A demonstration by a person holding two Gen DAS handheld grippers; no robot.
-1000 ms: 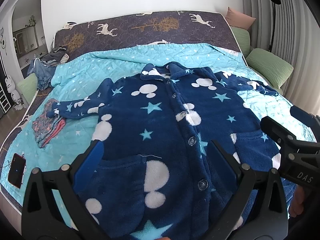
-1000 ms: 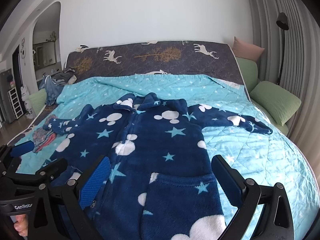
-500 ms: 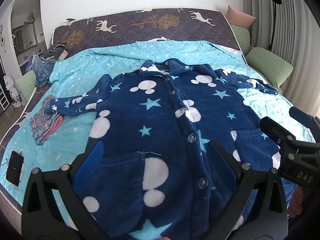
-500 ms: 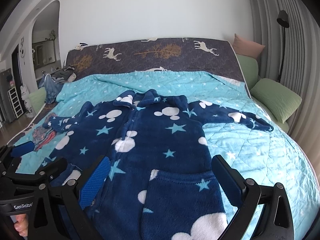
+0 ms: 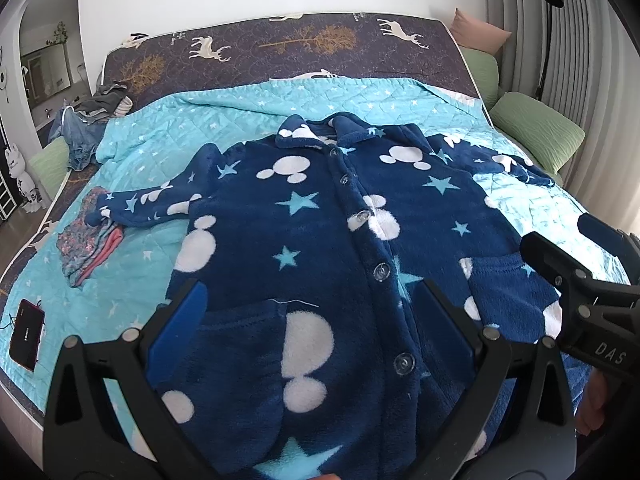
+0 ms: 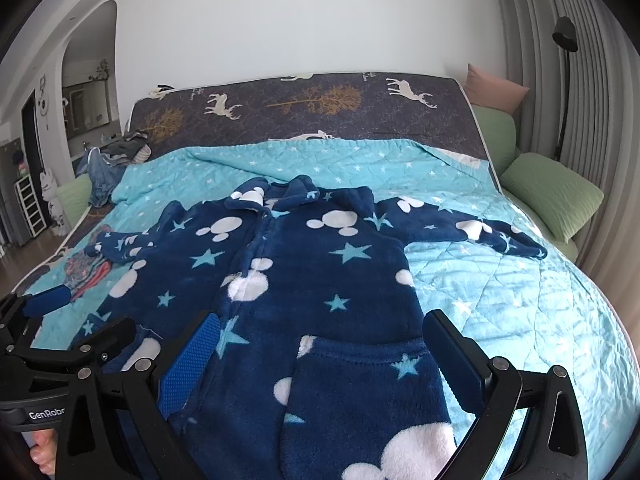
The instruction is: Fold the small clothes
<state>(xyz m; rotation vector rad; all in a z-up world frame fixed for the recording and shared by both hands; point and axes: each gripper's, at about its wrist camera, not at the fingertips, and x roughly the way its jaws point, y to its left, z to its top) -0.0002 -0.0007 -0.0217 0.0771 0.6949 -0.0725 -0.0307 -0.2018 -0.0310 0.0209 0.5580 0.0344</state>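
A dark blue fleece jacket (image 5: 320,248) (image 6: 304,276) with white mouse heads and light blue stars lies flat and buttoned on the turquoise quilt (image 5: 160,152) (image 6: 500,300), collar far, both sleeves spread out. My left gripper (image 5: 312,320) hovers open over the jacket's lower left pocket, holding nothing. My right gripper (image 6: 320,360) hangs open above the lower right pocket, also empty. The right gripper's black fingers (image 5: 560,268) show at the right edge of the left wrist view; the left gripper's fingers (image 6: 60,320) show at the lower left of the right wrist view.
A folded floral garment (image 5: 86,240) lies left of the jacket's sleeve. A phone (image 5: 26,334) rests near the bed's left edge. Crumpled clothes (image 5: 92,120) sit at the far left corner. Green pillows (image 6: 552,192) and a floor lamp (image 6: 564,80) stand to the right.
Both cameras have drawn back and risen slightly, so the jacket sits a bit lower in view. Both grippers stay open and empty.
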